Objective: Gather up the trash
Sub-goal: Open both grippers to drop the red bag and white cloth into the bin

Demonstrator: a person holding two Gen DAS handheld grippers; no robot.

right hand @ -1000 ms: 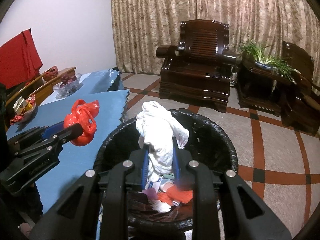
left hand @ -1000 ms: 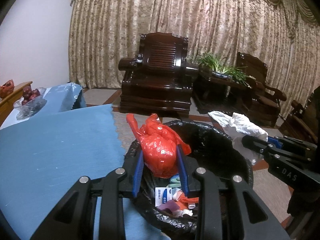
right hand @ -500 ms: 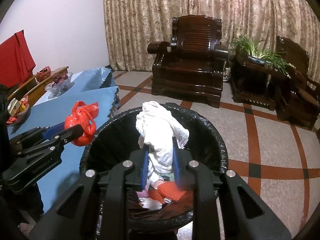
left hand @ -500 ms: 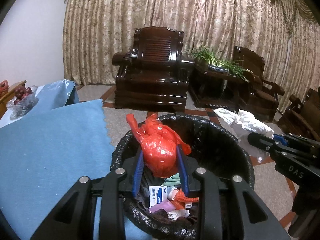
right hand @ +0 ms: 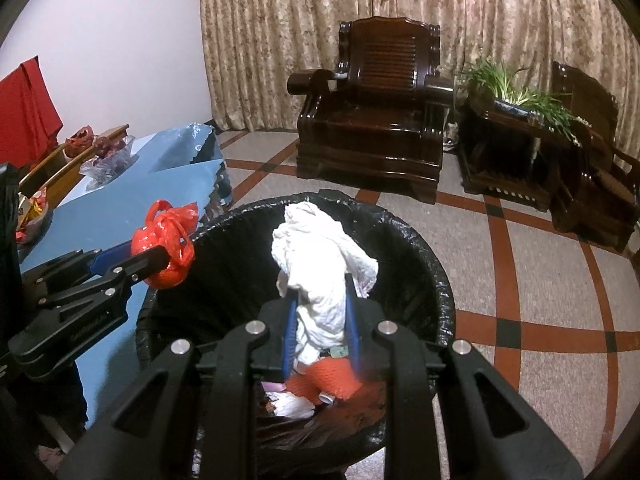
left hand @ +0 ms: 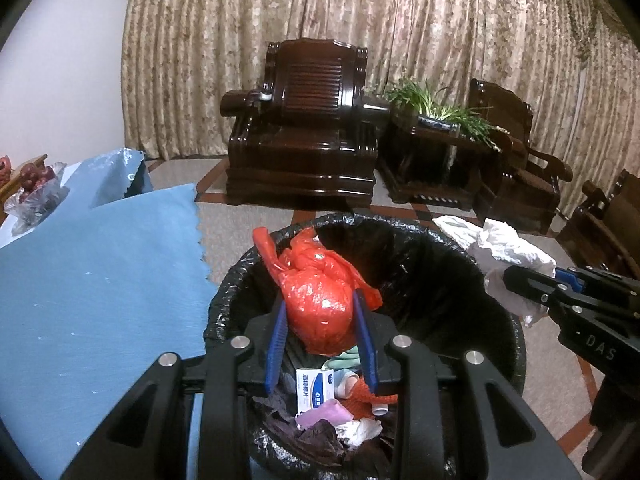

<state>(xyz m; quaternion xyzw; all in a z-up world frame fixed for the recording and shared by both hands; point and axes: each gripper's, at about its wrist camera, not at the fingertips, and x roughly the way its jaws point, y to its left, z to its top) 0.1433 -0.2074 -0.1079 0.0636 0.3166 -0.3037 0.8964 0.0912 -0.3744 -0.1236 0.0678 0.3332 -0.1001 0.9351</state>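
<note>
1. A round trash bin (left hand: 472, 280) lined with a black plastic bag stands on the tiled floor, touching the edge of a table covered with a blue cloth (left hand: 92, 280).
2. In the bottom of the bin lie a small white and blue carton (left hand: 314, 390), a pink scrap (left hand: 324, 416), red-orange netting (right hand: 330, 376), crumpled white tissue (left hand: 362, 428) and a pale green piece (left hand: 346, 360).
3. The left gripper (left hand: 320, 320) is clamped on a knotted red plastic bag (left hand: 318, 300), its blue pads pressing both sides of the bundle. The bag hangs above the bin's opening, toward the table side.
4. The right gripper (right hand: 320, 312) is clamped narrowly on a crumpled wad of white paper (right hand: 320, 264), which stands up between the blue pads over the middle of the bin.
5. The carton carries blue printing with a round logo; the characters are too small to read.
6. In the left wrist view, the right gripper's black body shows the letters "DAS". The left gripper's side, in the right wrist view, carries faint lettering that cannot be read.
7. At the far end of the table a clear plastic bag (right hand: 106, 158) holds dark red fruit. Beside it lies a red bag (right hand: 80, 140), contents unclear.
8. A planter of green leaves (right hand: 520, 100) sits on a dark wooden side table between two dark wooden armchairs.
</note>
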